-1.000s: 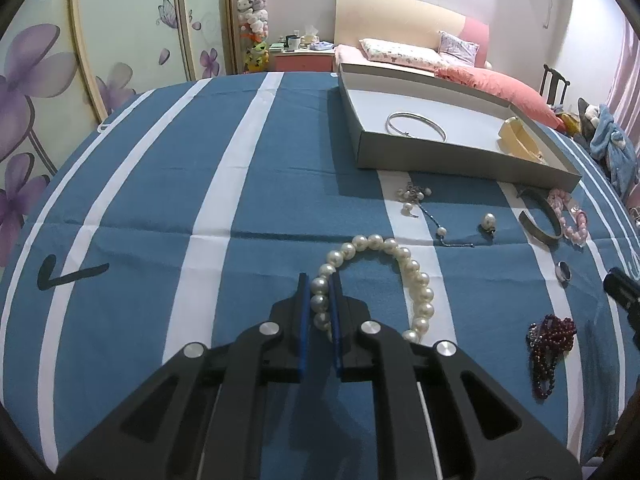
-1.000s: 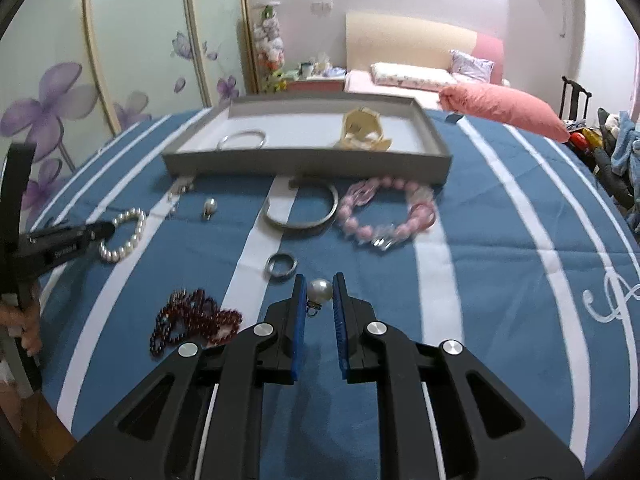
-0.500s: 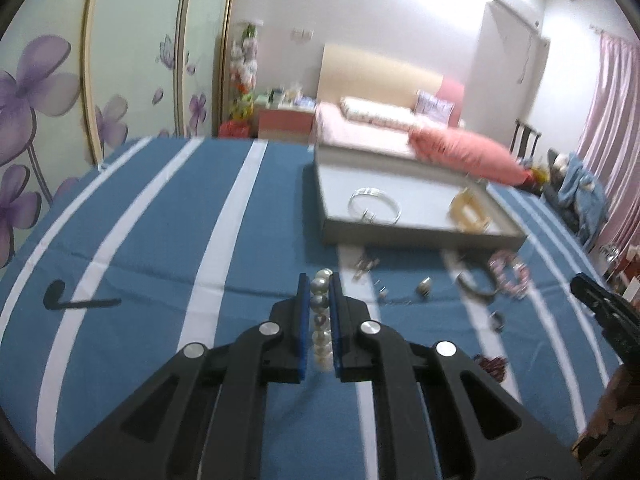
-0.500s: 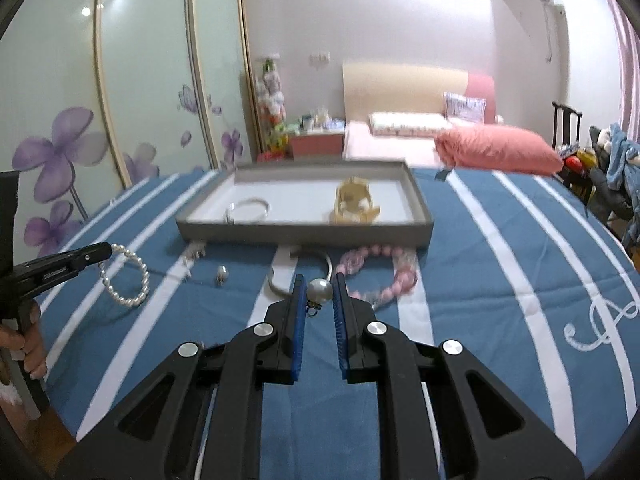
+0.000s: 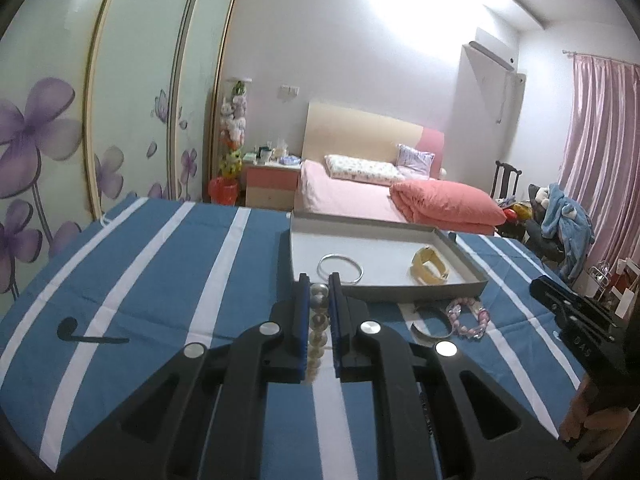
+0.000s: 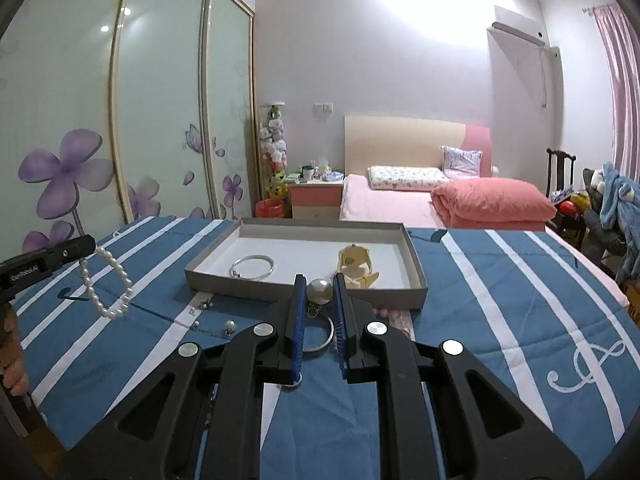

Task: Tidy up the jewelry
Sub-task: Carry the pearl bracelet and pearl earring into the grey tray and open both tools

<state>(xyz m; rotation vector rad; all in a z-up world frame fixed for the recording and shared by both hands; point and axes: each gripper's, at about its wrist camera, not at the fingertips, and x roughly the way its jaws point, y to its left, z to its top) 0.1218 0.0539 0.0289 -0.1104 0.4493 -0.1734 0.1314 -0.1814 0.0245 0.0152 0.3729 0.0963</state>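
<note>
Hanging from the left claw [image 5: 319, 292], the pearl bracelet [image 6: 107, 282] droops as a loop off the tips, clear above the striped tabletop [image 6: 500, 292]; seen along the claw, its beads run in a line back between the two blue pads, so its long axis lies along the fingers and points toward the tray. The right claw [image 6: 319, 291] is closed on a single pearl earring [image 6: 319, 290], its small metal fitting dangling below.

Both loads face the grey tray [image 6: 416, 264], which sits straight ahead of each claw, its long side running across the view. In it lie a silver bangle [image 6: 253, 266] on the left and a cream bracelet [image 6: 356, 266] on the right. The left claw looks nearer the bangle end, the right nearer the middle, its tips just short of the front wall. Each load, I'd say, must clear that wall before release.
</note>
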